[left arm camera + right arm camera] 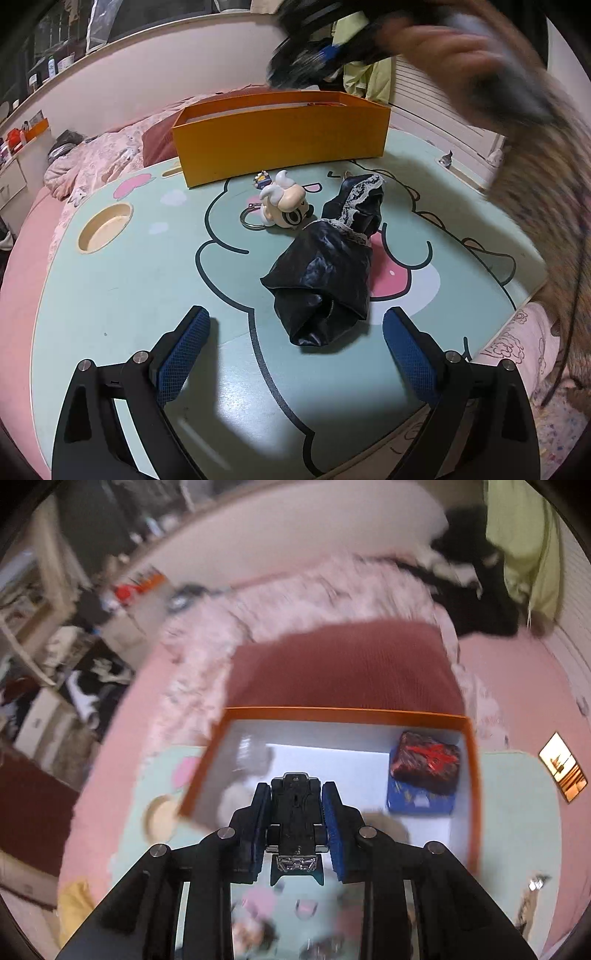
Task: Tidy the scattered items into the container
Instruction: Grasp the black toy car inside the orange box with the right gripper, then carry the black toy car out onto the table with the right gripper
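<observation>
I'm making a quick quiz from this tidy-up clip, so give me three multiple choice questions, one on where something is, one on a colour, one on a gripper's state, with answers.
1. Where does the black cloth lie?
A. in the box
B. on the table, in front of the box
C. on the bed

2. What colour are the outer walls of the box?
A. orange
B. green
C. white

3. What is the right gripper doing?
A. standing open and empty
B. clamped on a small black toy car
C. pinching the cloth

Answers:
1 B, it rests on the table near the keychain figure.
2 A, the left view shows orange sides.
3 B, the blue pads press the toy car above the box.
</observation>
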Demonstrator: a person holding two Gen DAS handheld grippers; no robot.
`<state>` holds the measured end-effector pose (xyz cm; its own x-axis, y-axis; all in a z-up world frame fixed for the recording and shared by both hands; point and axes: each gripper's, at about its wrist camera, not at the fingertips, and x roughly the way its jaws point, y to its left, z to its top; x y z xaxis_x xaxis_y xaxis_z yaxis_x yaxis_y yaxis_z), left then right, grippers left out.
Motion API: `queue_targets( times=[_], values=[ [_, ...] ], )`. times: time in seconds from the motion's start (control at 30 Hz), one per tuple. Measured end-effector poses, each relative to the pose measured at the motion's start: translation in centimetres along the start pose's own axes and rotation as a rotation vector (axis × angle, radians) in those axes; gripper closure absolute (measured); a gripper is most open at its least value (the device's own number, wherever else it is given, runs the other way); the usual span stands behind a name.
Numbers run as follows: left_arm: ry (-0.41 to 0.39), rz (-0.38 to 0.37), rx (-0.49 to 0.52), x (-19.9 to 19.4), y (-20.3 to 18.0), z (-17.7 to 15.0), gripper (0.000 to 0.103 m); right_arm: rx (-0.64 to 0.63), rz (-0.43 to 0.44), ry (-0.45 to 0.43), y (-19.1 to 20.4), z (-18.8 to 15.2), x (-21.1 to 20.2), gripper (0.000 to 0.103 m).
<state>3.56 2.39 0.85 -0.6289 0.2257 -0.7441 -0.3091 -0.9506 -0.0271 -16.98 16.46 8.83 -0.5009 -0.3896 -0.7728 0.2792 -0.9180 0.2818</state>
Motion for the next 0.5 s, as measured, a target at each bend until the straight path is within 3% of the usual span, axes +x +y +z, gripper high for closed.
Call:
queue_targets(
  times=[0.13,0.3,0.4,0.5],
  values=[
    [0.001,0.004,0.001,0.0,-0.2,0.0,0.008,-0.027,-0.019,-0.039,-0.7,-4.7,-3.1,0.076],
    [0.001,0.006,0.002,-0.1,-0.4,0.0,0.008,0.01,-0.1,0.003,-2.6,-11.9,-1.2,0.076],
    [0.002,0.007,0.002,-0.1,-0.4,0.0,0.008,0.014,-0.072,0.043,-3.1,-14.2,0.3,0.076],
    [0.001,0.007,0.001,-0.1,-0.4,0.0,0.008,-0.039,-0.105,-0.031,-2.2,-15.0,0.1,0.075]
  ],
)
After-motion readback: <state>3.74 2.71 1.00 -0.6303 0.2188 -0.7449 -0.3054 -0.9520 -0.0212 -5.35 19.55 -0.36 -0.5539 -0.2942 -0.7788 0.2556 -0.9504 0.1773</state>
